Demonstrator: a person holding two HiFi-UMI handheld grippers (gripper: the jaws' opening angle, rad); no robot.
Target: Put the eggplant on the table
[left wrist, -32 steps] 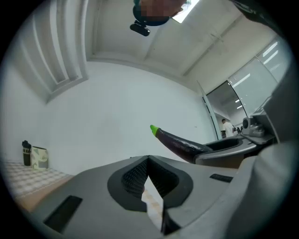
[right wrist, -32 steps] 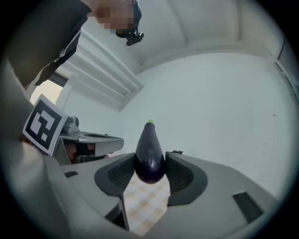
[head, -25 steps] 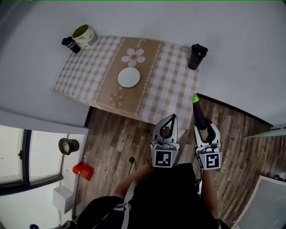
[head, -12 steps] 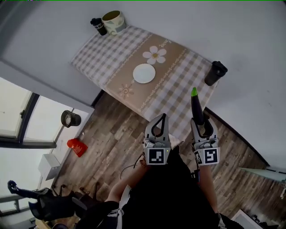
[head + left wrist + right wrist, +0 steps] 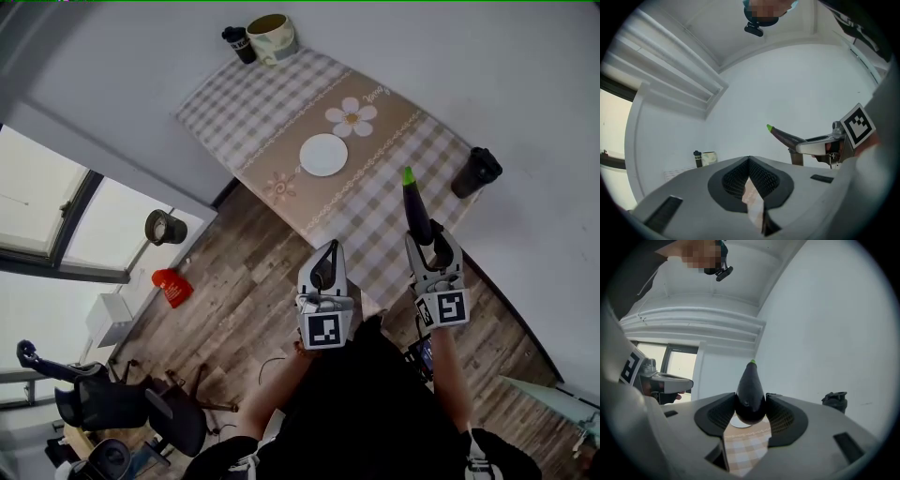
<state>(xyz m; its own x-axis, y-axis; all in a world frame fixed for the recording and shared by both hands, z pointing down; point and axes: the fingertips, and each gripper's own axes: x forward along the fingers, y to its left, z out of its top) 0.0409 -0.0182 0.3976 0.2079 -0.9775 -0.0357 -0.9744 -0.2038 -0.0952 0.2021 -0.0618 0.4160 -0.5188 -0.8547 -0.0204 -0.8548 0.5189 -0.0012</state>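
A dark purple eggplant [image 5: 415,208] with a green tip is clamped between the jaws of my right gripper [image 5: 429,242], stem end pointing away from me over the near edge of the table [image 5: 267,98]. In the right gripper view the eggplant [image 5: 750,393] fills the gap between both pads, with checked cloth below. My left gripper [image 5: 324,264] hangs beside it over the wooden floor, jaws together with nothing held. From the left gripper view the eggplant [image 5: 783,134] shows to the right.
On the checked tablecloth lie a white plate [image 5: 324,155], a black shaker bottle [image 5: 476,172] at the right corner, and a mug [image 5: 270,36] with a small black bottle [image 5: 237,43] at the far end. A red object [image 5: 170,288] and office chair [image 5: 103,409] stand on the floor.
The table has shifted rightward and nearer in the head view. The right gripper with the eggplant now reaches over the table's near edge. Both grippers keep their states.
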